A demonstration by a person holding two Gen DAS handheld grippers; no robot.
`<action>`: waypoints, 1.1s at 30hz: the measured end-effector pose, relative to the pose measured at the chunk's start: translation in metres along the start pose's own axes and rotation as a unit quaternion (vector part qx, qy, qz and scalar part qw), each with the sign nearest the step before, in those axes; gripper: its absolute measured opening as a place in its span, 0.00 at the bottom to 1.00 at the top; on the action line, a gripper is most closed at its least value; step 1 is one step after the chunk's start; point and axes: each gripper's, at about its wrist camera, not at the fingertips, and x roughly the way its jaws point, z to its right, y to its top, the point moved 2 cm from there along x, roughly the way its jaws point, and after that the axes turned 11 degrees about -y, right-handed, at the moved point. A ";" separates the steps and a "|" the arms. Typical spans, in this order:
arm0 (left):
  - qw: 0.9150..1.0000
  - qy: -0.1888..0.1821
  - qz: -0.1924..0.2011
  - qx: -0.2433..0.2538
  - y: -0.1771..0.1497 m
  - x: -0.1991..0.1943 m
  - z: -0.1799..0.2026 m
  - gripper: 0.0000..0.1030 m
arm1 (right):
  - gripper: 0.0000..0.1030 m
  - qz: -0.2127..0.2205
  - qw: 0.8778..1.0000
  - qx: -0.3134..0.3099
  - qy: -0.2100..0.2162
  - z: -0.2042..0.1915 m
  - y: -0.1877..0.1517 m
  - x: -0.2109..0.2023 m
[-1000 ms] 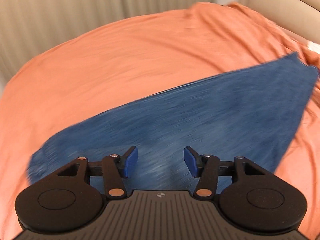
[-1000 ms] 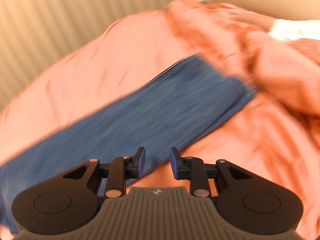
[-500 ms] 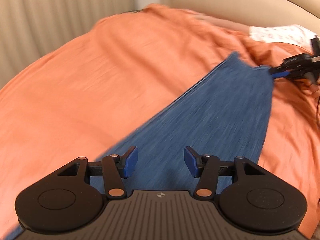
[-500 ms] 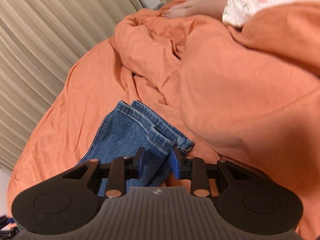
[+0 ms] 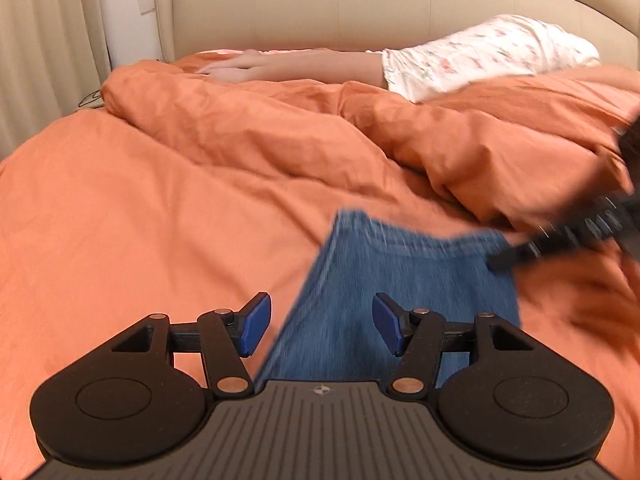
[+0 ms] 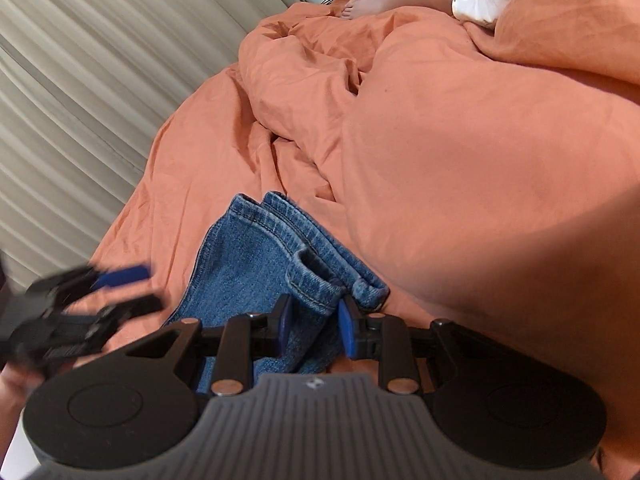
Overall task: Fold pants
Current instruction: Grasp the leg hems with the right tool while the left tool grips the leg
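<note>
Blue jeans (image 5: 400, 280) lie on the orange bed sheet (image 5: 140, 220), leg hems (image 6: 304, 240) pointing toward the bunched duvet. My right gripper (image 6: 315, 326) has a lifted hem corner filling the gap between its blue pads, and its jaws are closing on it. It shows as a dark blur (image 5: 560, 236) at the hem's right corner in the left wrist view. My left gripper (image 5: 320, 326) hovers over the leg's left edge, jaws opening with nothing gripped between them. It appears blurred (image 6: 100, 292) at the left of the right wrist view.
A person lies at the head of the bed, bare legs (image 5: 288, 66) and floral clothing (image 5: 480, 52) showing above the rumpled orange duvet (image 5: 440, 140). A beige headboard (image 5: 320, 0) stands behind them. Pleated curtains (image 6: 80, 80) hang along the bed's left side.
My left gripper swept along the jeans to the hem end, its view swinging toward the headboard, and its jaws widened. My right gripper settled at the hem corner and its pads narrowed on it.
</note>
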 end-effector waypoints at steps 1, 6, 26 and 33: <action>1.000 -0.010 -0.003 -0.007 0.006 0.011 -0.003 0.67 | 0.20 0.000 1.000 0.002 0.003 0.002 0.000 0.001; 0.999 -0.024 -0.013 -0.029 0.021 0.040 -0.007 0.34 | 0.08 0.002 1.000 0.004 0.010 0.007 -0.001 0.002; 0.998 0.049 0.019 -0.034 0.024 0.065 0.004 0.48 | 0.02 0.065 0.987 -0.119 -0.087 -0.012 -0.010 -0.004; 0.998 0.049 0.025 -0.041 0.020 0.017 0.006 0.66 | 0.31 0.063 0.994 -0.072 -0.060 -0.003 -0.006 -0.026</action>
